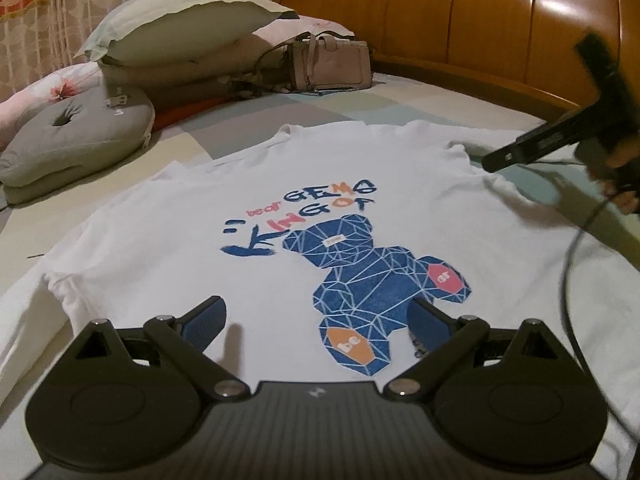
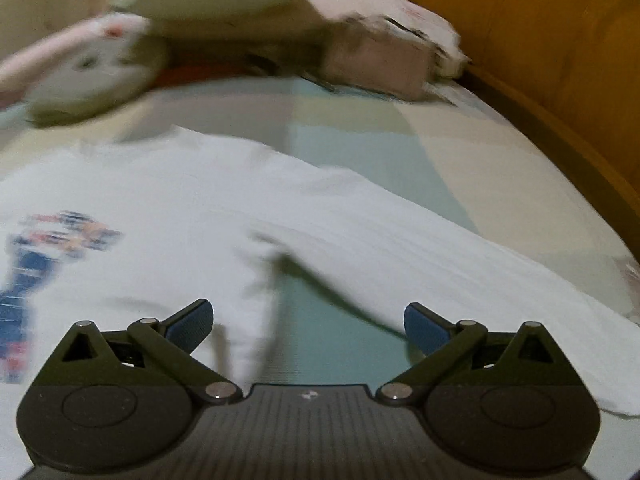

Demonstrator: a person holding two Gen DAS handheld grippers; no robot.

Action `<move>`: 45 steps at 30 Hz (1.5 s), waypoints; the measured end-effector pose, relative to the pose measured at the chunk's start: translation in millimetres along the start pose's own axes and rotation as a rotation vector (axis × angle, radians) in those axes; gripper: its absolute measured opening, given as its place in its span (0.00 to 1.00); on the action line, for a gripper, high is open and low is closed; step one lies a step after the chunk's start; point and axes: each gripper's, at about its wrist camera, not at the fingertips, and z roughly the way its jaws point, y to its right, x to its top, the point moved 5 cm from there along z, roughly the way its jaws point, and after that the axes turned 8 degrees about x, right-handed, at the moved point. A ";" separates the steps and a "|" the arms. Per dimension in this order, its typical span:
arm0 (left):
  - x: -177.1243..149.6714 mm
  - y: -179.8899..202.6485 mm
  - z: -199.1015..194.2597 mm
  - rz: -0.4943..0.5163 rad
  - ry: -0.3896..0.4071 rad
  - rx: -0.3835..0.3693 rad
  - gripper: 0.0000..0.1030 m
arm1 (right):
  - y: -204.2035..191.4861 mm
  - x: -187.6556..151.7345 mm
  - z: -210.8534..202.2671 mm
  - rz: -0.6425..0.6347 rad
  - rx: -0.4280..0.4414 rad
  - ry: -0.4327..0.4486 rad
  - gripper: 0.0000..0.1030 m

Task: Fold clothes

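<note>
White cotton, a long-sleeved shirt (image 1: 256,208) with a blue bear print (image 1: 360,280) lies spread face-up on the bed (image 1: 400,96), its collar toward the wooden headboard (image 1: 480,12) and the pillows (image 1: 180,20). Left claw (image 1: 316,320) hovers over the lower print, spread wide and holding nothing. Right claw (image 2: 308,322), equally wide and empty, hangs above the gap between body and right sleeve (image 2: 400,248).

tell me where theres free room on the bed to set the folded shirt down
Bare sheet lies between the white shirt, the headboard and the handbag. It is crowded at the far left: stacked pillows and a grey cushion.
</note>
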 end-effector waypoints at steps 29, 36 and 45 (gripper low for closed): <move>-2.8 0.9 1.7 0.024 -0.017 0.022 0.94 | -144.9 -100.6 -57.2 -0.314 0.297 -0.128 1.00; -1.4 2.5 -0.7 0.030 -0.007 0.018 0.94 | -126.8 -131.6 -84.1 -0.221 0.246 -0.132 1.00; -3.7 2.8 2.6 0.035 -0.018 0.026 0.94 | -104.6 -102.6 -72.0 -0.073 0.139 0.014 1.00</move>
